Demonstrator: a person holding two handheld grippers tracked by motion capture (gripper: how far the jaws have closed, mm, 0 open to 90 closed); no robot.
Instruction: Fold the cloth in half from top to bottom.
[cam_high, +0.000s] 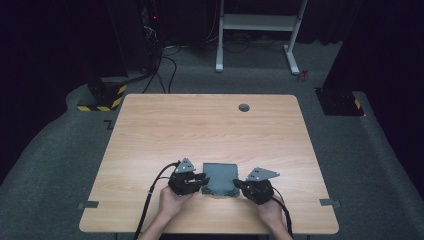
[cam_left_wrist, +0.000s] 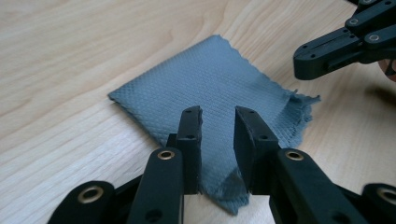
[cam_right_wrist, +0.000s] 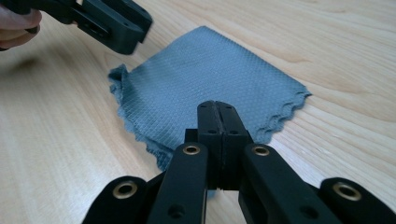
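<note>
A folded grey-blue waffle-weave cloth (cam_high: 220, 176) (cam_left_wrist: 210, 84) (cam_right_wrist: 210, 74) lies flat near the front edge of the wooden table (cam_high: 200, 130). At the cloth's left near corner sits my left gripper (cam_high: 201, 180) (cam_left_wrist: 218, 119), open, jaws apart just over the fabric, which shows in the gap. My right gripper (cam_high: 237, 186) (cam_right_wrist: 217, 109) is at the cloth's right near corner with its jaws pressed together; I see no cloth pinched between them. The near edge of the cloth is rumpled. Each gripper view also catches the other gripper (cam_left_wrist: 336, 46) (cam_right_wrist: 112, 21) across the cloth.
A round grey grommet (cam_high: 244, 107) sits near the table's far edge. Small grey tape tabs (cam_high: 88, 204) (cam_high: 330, 202) mark the front corners. Beyond the table stand a white desk frame (cam_high: 260, 30) and a black-and-yellow striped base (cam_high: 102, 100) on grey carpet.
</note>
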